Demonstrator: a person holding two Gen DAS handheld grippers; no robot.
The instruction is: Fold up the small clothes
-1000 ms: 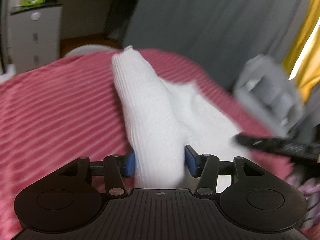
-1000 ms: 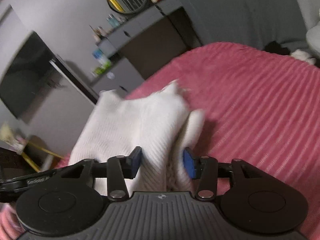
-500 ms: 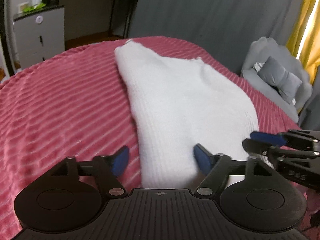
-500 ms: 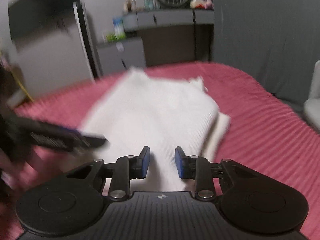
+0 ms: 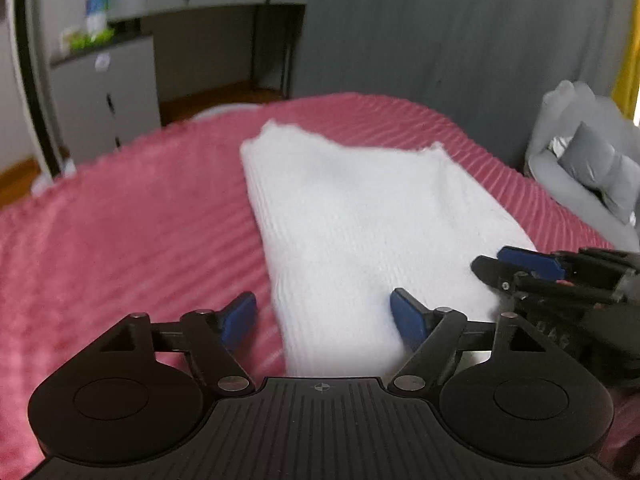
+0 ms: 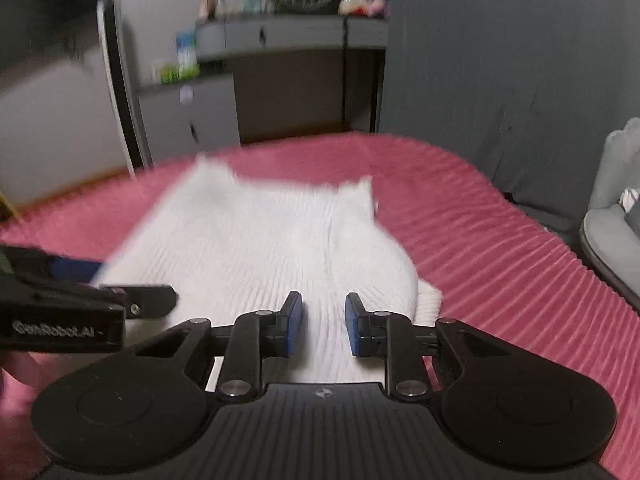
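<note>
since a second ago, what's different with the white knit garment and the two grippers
The white ribbed knit garment, bunched up between both grippers then, now lies flat and folded on the pink striped bedspread. The left gripper let go, its jaws opening. The right gripper narrowed, pinching nothing. The bedspread is unchanged.

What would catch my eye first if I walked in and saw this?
A white knitted garment lying folded in the middle of a pink ribbed bedspread. Over its near edge sit two black grippers with blue pads: the left gripper, its jaws opening wide astride the garment's left edge, and the right gripper, jaws narrow with a gap between.
</note>
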